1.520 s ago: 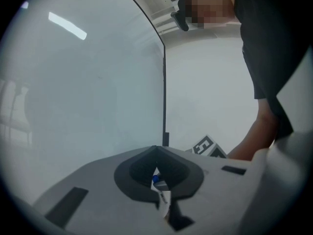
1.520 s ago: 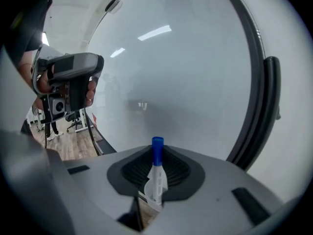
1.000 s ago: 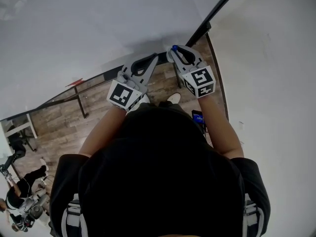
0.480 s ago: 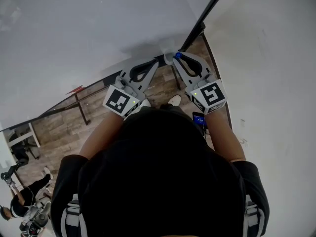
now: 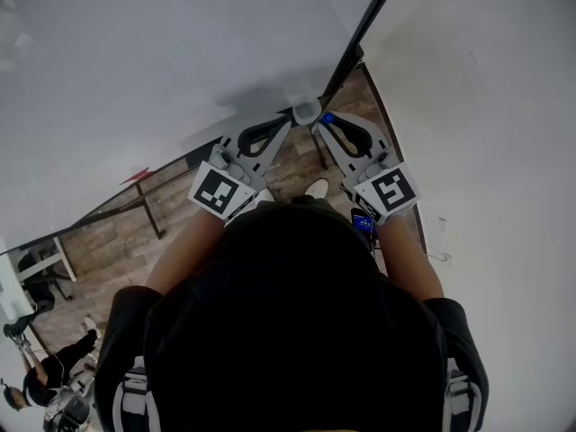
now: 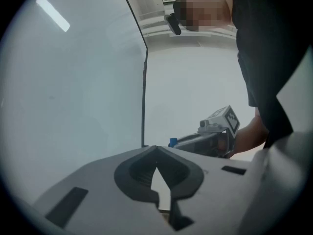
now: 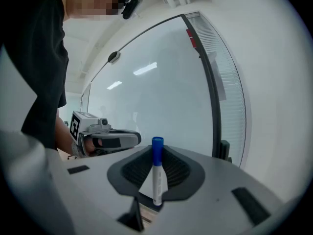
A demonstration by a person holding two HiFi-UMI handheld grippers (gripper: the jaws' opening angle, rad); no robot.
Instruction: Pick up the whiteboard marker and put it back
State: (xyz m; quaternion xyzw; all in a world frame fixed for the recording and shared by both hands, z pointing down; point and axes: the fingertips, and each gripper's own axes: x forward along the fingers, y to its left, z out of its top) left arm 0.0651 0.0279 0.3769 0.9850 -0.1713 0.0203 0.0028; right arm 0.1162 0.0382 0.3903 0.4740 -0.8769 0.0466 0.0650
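One marker (image 7: 157,177) pinched in R claw (image 7: 157,156) — axis upright, blue cap (image 7: 157,145) up; L claw (image 6: 156,155) closed, empty.

There were two claws, the left claw (image 5: 283,125) and the right claw (image 5: 321,126). Each carried one marker cube, two cubes in all: one (image 5: 219,192) on the left, one (image 5: 389,190) on the right. There was one whiteboard marker (image 7: 157,175) with one blue cap (image 7: 157,151), and one whiteboard (image 7: 161,97).
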